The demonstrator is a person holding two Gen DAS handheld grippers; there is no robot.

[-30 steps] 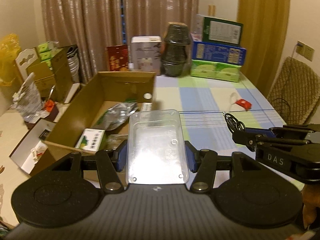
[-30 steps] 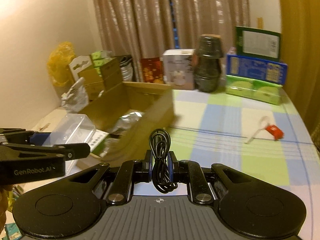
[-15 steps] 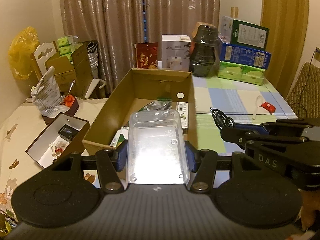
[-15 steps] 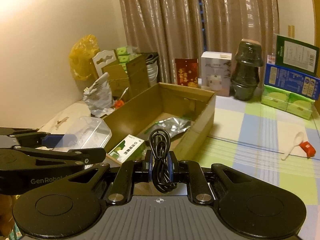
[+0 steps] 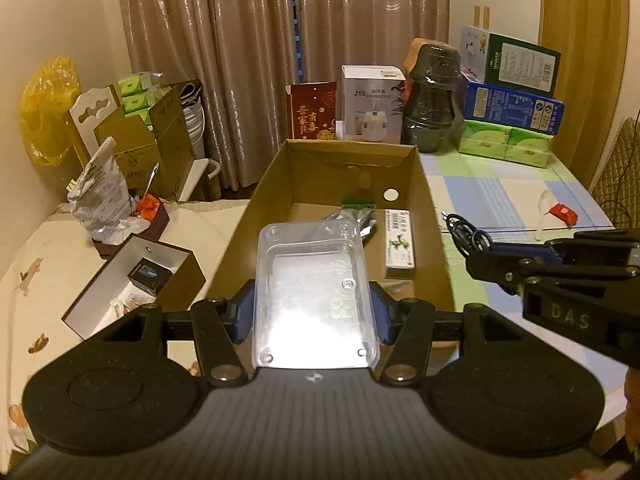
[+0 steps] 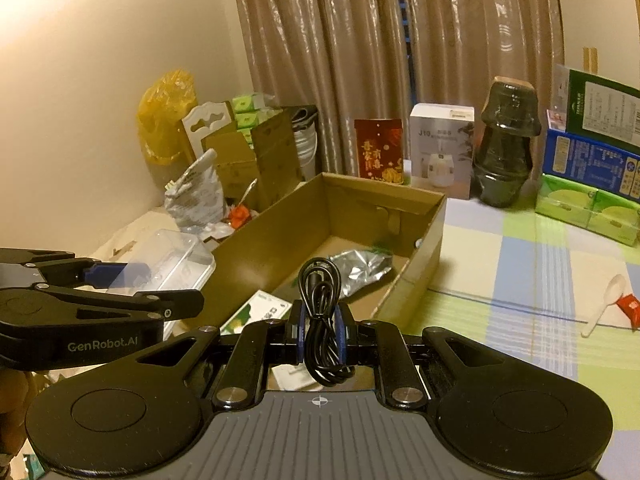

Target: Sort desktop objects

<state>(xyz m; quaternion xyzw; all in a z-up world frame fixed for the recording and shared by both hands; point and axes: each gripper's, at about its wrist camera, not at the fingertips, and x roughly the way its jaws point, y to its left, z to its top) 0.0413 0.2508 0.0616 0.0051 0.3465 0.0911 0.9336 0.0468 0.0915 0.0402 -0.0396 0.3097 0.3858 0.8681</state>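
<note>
My left gripper [image 5: 314, 312] is shut on a clear plastic container [image 5: 312, 292] and holds it above the near end of an open cardboard box [image 5: 434, 240]. My right gripper [image 6: 319, 330] is shut on a coiled black cable [image 6: 322, 320], held over the same box [image 6: 424, 264]. The box holds a silver foil pouch [image 6: 360, 268] and a green-and-white carton [image 5: 399, 248]. The right gripper shows at the right of the left wrist view [image 5: 480, 258]. The left gripper with the container [image 6: 168, 264] shows at the left of the right wrist view.
A white spoon [image 6: 604, 304] and a red packet [image 6: 630, 306] lie on the checked tablecloth [image 6: 520, 280] to the right. Boxes, a dark jar [image 5: 432, 104] and tissue packs [image 5: 504, 146] line the far edge. Off the table's left lie an open gift box [image 5: 132, 280] and cartons.
Both grippers moved left and up with their loads. The view now looks along the cardboard box, and both loads hang over its near end.
</note>
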